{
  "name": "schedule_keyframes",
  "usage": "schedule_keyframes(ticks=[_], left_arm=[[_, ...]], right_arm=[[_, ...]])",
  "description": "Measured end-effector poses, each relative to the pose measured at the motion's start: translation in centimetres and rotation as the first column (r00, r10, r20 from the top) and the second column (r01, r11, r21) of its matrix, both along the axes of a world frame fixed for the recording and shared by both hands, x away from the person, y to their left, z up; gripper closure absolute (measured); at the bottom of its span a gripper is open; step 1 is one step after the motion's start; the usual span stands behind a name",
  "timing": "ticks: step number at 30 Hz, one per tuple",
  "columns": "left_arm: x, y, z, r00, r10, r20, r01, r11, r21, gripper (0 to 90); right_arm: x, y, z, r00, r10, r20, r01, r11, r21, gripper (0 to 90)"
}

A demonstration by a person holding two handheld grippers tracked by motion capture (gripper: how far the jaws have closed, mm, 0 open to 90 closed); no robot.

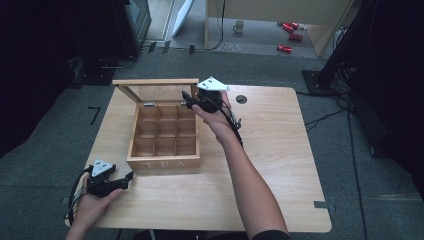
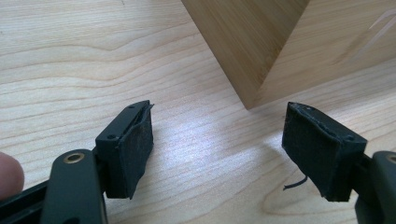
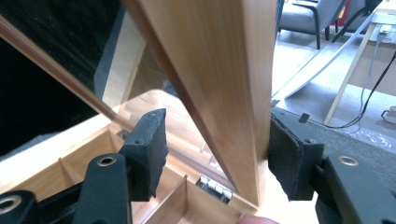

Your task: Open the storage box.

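Note:
A wooden tea box [image 1: 164, 162] with several compartments stands on the table's left half, its glazed lid [image 1: 155, 82] raised at the back. My right gripper [image 1: 189, 100] reaches the lid's right end. In the right gripper view the lid's wooden frame [image 3: 219, 70] stands between the jaws; one pad [image 3: 289, 158] touches it, the other pad [image 3: 149, 149] stands clear, so the gripper [image 3: 217, 158] is open. My left gripper [image 1: 129, 179] rests low by the box's front left corner [image 2: 247, 42], open [image 2: 217, 140] with only bare table between its pads.
The wooden table [image 1: 270, 165] has a round hole [image 1: 241, 99] behind the box and free surface to the right. On the floor beyond lie red cans [image 1: 290, 30], a mug [image 1: 239, 26] and cables. Dark equipment flanks both sides.

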State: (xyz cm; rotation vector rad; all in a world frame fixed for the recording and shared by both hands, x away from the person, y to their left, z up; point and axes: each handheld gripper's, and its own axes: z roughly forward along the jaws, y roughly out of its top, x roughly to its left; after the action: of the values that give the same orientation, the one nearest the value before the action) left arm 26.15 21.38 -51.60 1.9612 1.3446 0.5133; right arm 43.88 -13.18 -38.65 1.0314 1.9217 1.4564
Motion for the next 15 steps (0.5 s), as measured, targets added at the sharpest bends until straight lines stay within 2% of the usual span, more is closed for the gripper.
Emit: schedule_keyframes(ticks=[4, 9, 15], left_arm=[[0.0, 0.0, 0.0, 1.0, 0.0, 0.001, 0.0, 1.0, 0.003, 25.5], [0.1, -0.1, 0.0, 1.0, 0.004, 0.003, -0.004, 1.0, 0.002, 25.5], [0.1, -0.1, 0.0, 1.0, 0.002, 0.002, -0.002, 1.0, 0.001, 25.5]], right_arm=[[0.9, -0.3, -0.2, 1.0, 0.001, 0.003, -0.001, 0.9995, 0.032, 45.5], [2.4, -0.7, -0.4, 0.9997, 0.015, -0.018, -0.014, 0.9986, 0.052, 49.1], [4.0, -0.7, -1.1, 0.9994, 0.01, -0.032, -0.009, 0.9993, 0.037, 52.8]])
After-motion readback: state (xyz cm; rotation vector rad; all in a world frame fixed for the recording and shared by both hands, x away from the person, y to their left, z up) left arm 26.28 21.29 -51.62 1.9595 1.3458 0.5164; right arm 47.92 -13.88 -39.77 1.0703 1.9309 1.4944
